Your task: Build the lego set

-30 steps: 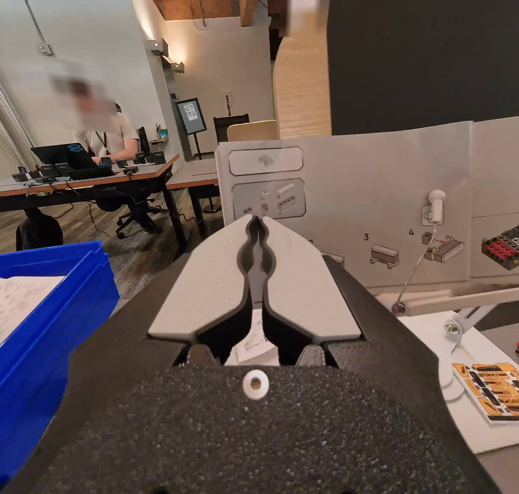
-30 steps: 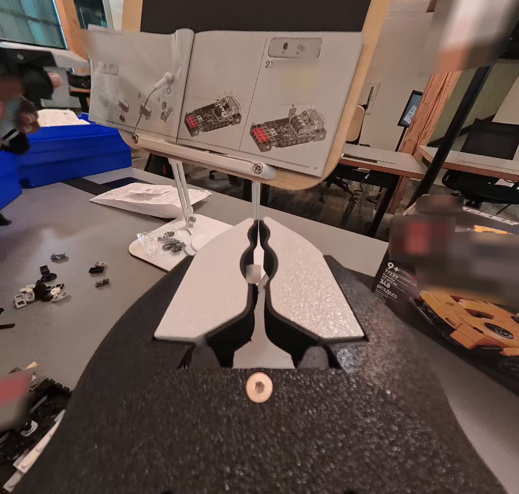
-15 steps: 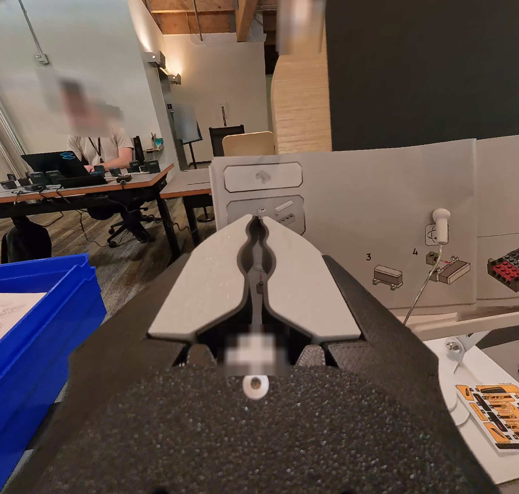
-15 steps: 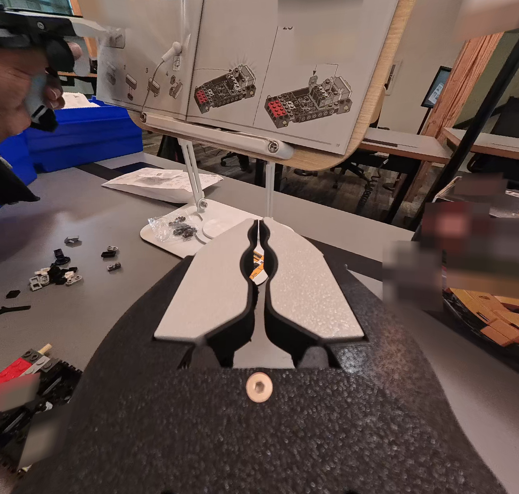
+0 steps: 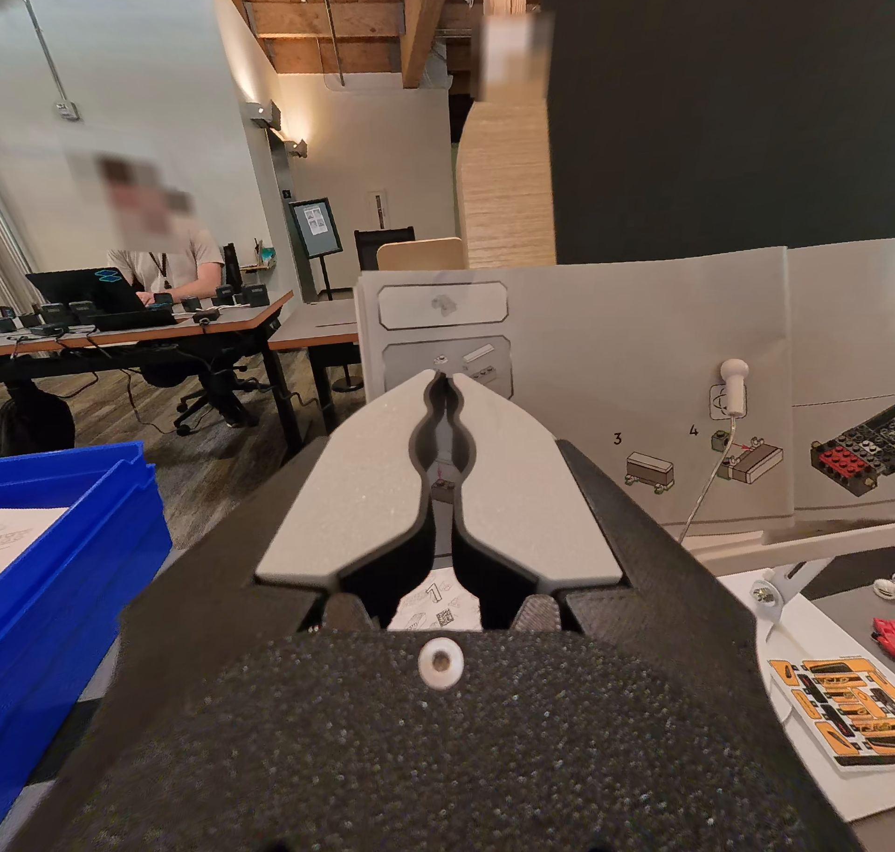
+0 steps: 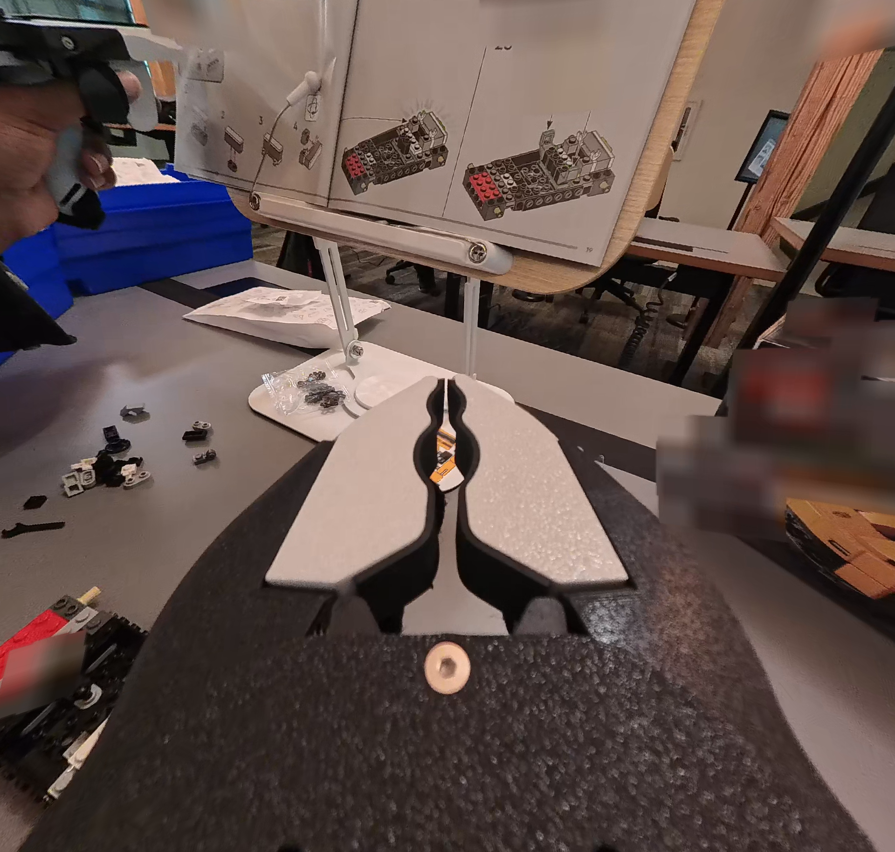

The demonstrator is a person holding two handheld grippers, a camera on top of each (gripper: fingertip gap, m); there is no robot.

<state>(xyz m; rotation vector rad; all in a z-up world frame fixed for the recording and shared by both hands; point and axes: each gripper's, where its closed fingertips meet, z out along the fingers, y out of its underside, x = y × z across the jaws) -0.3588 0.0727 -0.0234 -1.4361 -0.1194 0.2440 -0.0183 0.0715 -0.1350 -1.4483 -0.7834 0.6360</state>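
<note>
Lego pieces (image 6: 104, 470) lie loose on the grey table (image 6: 160, 528) at the left of the right wrist view: small black, grey and white parts in a rough cluster, with a few black strays (image 6: 33, 527) nearer the camera. A partly built assembly (image 6: 58, 644) sits at the lower left edge, black with a red studded plate and grey bricks on top; part of it is blurred over. A clear bag of small black parts (image 6: 310, 390) rests on the white base of the book stand (image 6: 387, 235). The stand holds the open instruction booklet (image 6: 436, 102) upright, its pages showing drawings of a dark chassis with a red plate; a white clip (image 5: 733, 385) pins the left page. An orange and black sticker sheet (image 5: 842, 712) lies flat near the stand base, and the set's box (image 6: 842, 552) stands at the right. Blue bins (image 6: 155, 233) are stacked at the far left of the table, beside a white paper bag (image 6: 285, 313). Left gripper (image 5: 444, 374) is raised in front of the booklet's left page, its fingers drawn together at the tips with nothing between them. Right gripper (image 6: 445, 382) is held above the table facing the stand, fingers likewise closed and empty. A hand (image 6: 34, 146) grasping the left gripper's handle shows at the upper left of the right wrist view. A person (image 5: 164, 267) sits at a laptop at a desk well behind.
</note>
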